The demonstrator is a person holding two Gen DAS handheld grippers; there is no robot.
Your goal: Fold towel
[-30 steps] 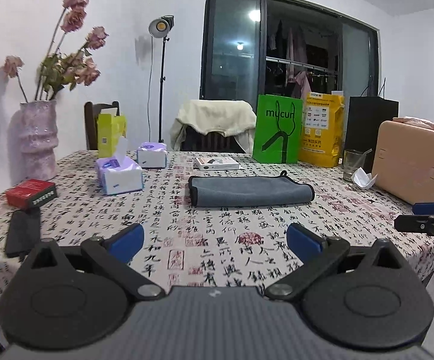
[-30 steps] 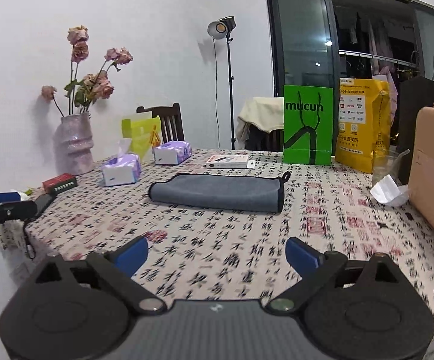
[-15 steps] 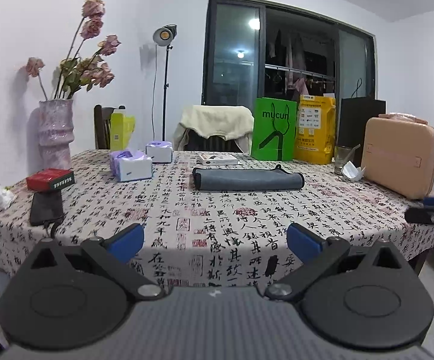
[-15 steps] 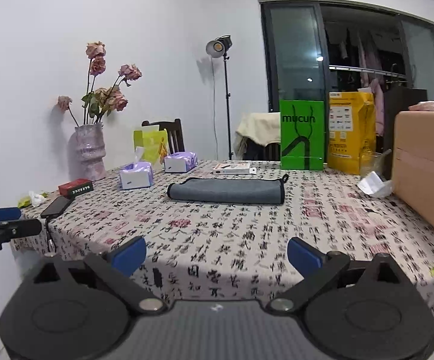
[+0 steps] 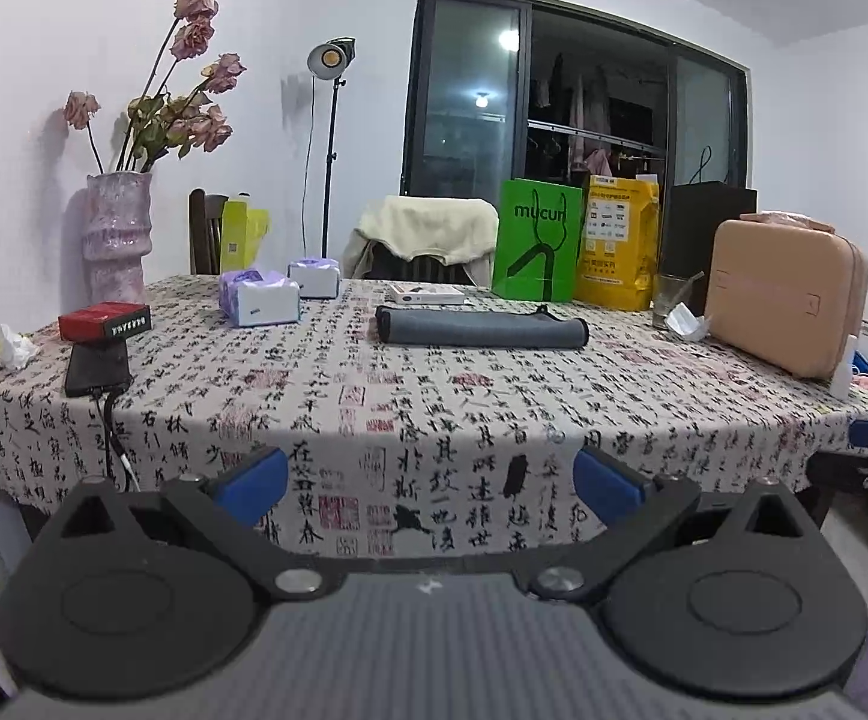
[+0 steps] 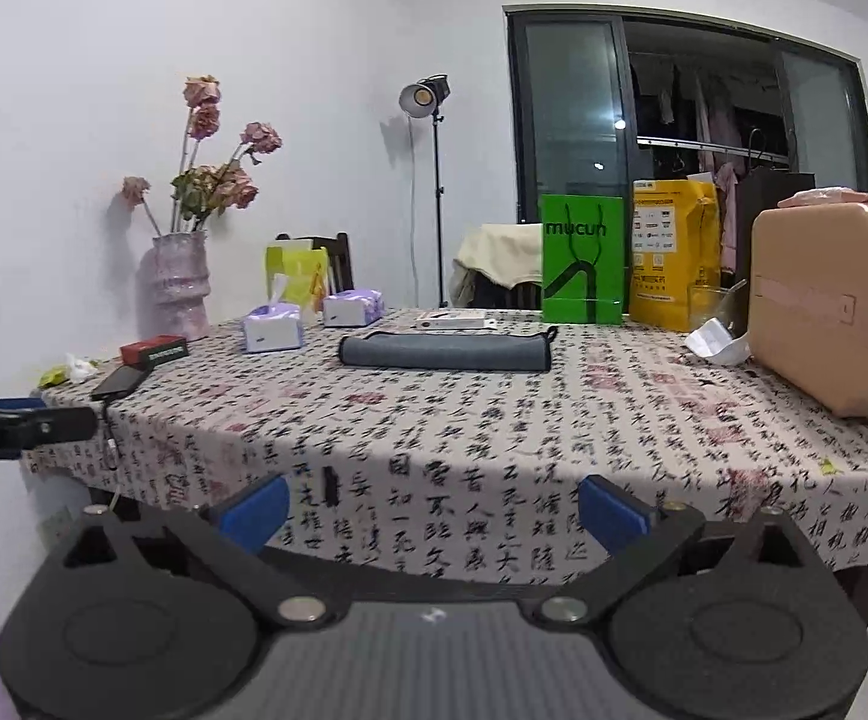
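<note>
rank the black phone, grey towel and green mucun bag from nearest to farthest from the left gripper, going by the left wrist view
1. black phone, near the table's left front edge.
2. grey towel, folded, mid-table.
3. green mucun bag, upright at the far edge behind the towel.
The left gripper hangs open off the table's front.

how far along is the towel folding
Done: the grey towel lies on the table as a long, narrow folded bundle, edges roughly lined up. In hand: nothing. The left gripper and right gripper are both open, empty and held off the near table edge, well short of the towel. Left: possibly nothing, unless another fold is wanted; the pictures cannot settle that.
</note>
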